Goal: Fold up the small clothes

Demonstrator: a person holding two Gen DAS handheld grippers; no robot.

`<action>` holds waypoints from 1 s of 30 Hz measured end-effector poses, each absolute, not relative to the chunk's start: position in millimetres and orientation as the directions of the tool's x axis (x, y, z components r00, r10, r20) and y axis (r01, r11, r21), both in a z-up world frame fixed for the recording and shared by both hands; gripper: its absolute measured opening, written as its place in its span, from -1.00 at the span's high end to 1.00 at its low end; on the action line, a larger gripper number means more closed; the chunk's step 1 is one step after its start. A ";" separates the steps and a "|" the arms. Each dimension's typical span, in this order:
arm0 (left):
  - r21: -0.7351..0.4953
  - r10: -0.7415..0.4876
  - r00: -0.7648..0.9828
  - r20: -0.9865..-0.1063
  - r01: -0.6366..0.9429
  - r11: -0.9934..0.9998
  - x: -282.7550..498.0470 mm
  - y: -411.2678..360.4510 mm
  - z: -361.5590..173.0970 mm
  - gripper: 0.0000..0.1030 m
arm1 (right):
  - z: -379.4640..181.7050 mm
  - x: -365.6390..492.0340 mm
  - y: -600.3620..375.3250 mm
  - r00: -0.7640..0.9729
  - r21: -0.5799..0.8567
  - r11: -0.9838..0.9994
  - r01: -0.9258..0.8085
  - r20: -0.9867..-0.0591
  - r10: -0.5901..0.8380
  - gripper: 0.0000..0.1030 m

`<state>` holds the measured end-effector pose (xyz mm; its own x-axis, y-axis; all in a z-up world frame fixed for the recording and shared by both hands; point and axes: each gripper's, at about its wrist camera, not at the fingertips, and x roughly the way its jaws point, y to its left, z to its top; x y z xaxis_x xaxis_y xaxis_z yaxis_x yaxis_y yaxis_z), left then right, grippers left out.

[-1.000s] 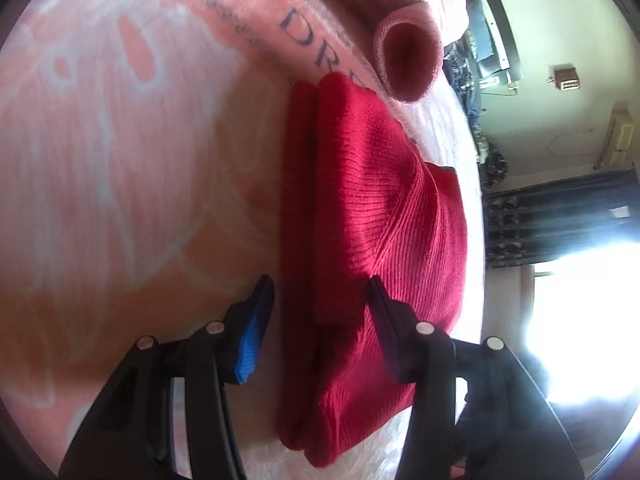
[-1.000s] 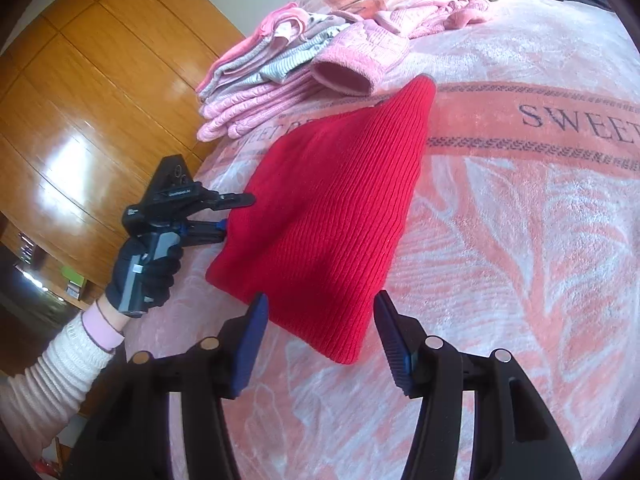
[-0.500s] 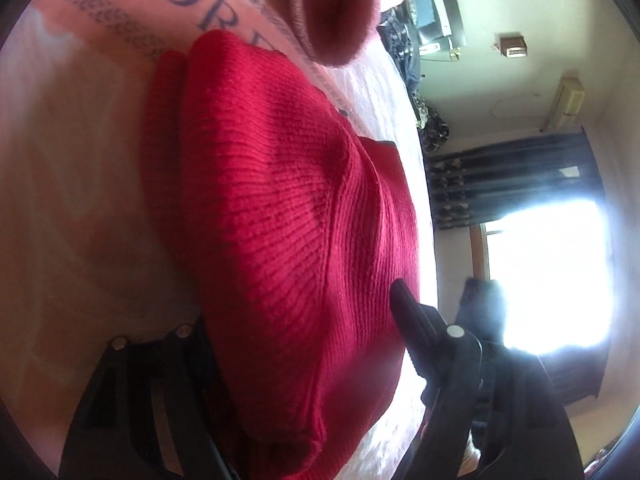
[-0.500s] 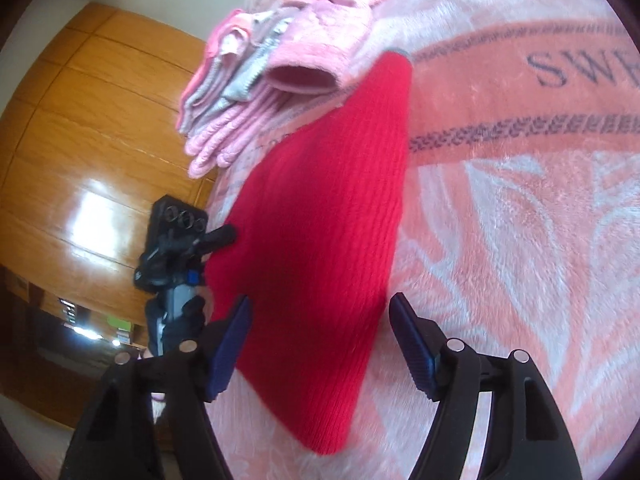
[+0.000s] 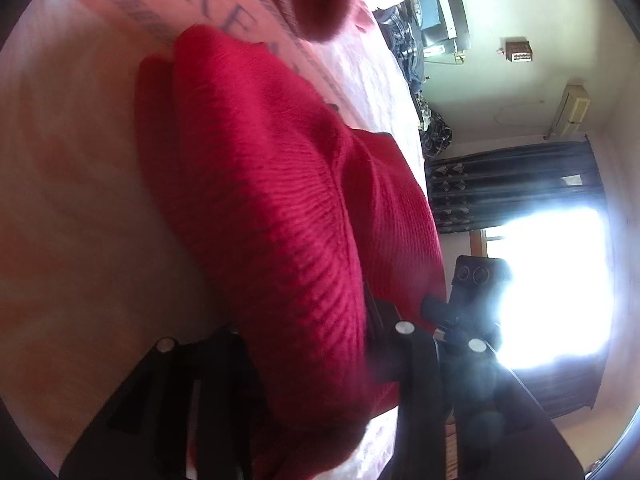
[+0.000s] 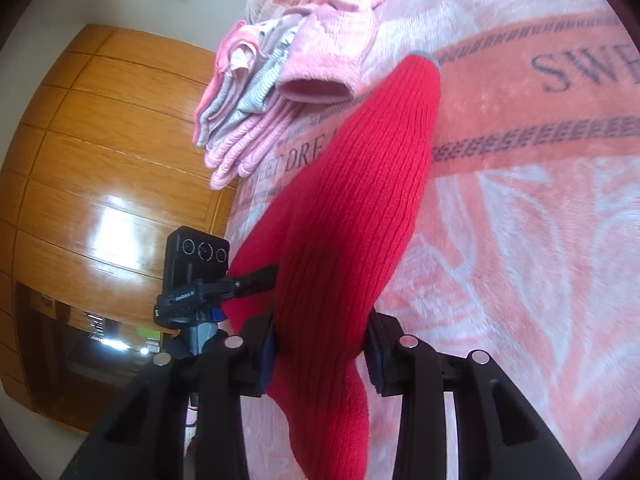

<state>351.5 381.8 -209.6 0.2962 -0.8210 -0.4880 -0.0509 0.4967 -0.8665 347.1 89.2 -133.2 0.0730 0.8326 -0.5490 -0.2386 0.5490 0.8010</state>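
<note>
You have the red knit garment (image 6: 352,216) caught at its near edge by both tools, with its far end resting on the pink blanket (image 6: 520,240) beside the stack of folded pink clothes (image 6: 256,92). Your right gripper (image 6: 320,344) is clenched on the hem, the knit bunched between its 2 jaws and a loose tail hanging below them. Your left gripper (image 5: 304,344) looks clamped on the neighbouring corner, though the cloth swells over its fingers in the left wrist view, so that hold is a judgement. The main risk is an uneven grip: the knit is thick and stretchy, and if 1 tool holds only the top layer, the lower layer will sag as you carry the edge over and the fold will come out crooked. Pulling the 2 tools apart would stretch the ribbing; drifting together would wrinkle it. Watch the far tip too: it lies just beside the pink cuff (image 6: 316,88) of the stack, and a dragging lift could snag and topple that pile.
</note>
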 end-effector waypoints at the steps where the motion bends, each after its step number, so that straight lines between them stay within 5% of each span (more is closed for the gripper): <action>1: -0.869 -0.827 0.288 -0.483 -0.042 0.493 349.1 372.8 -204.9 0.40 | -124.7 341.9 77.2 0.076 0.795 0.556 -0.244 -0.556 0.828 0.29; 10: -0.842 -0.836 0.205 -0.509 0.082 0.533 296.2 256.0 -163.8 0.40 | -91.1 274.3 -14.4 0.108 0.732 0.619 -0.283 -0.617 0.779 0.29; 17: -0.815 -0.816 0.144 -0.560 0.082 0.573 264.1 194.4 -192.4 0.39 | -148.1 218.9 -63.4 0.080 0.718 0.661 -0.218 -0.662 0.745 0.28; 21: -0.812 -0.805 0.172 -0.568 0.047 0.582 256.2 186.4 -229.9 0.26 | -180.0 207.0 -66.1 0.106 0.666 0.708 -0.235 -0.707 0.699 0.20; 30: -0.731 -0.736 0.202 -0.646 0.112 0.673 251.0 152.3 -198.4 -0.02 | -159.2 182.0 -71.1 0.149 0.641 0.717 -0.273 -0.709 0.690 -0.13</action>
<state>251.0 152.3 -198.4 0.2017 -0.7358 -0.6464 0.1121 0.6730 -0.7311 182.0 -71.1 -159.2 0.1490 0.6897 -0.7086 -0.2732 0.7174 0.6408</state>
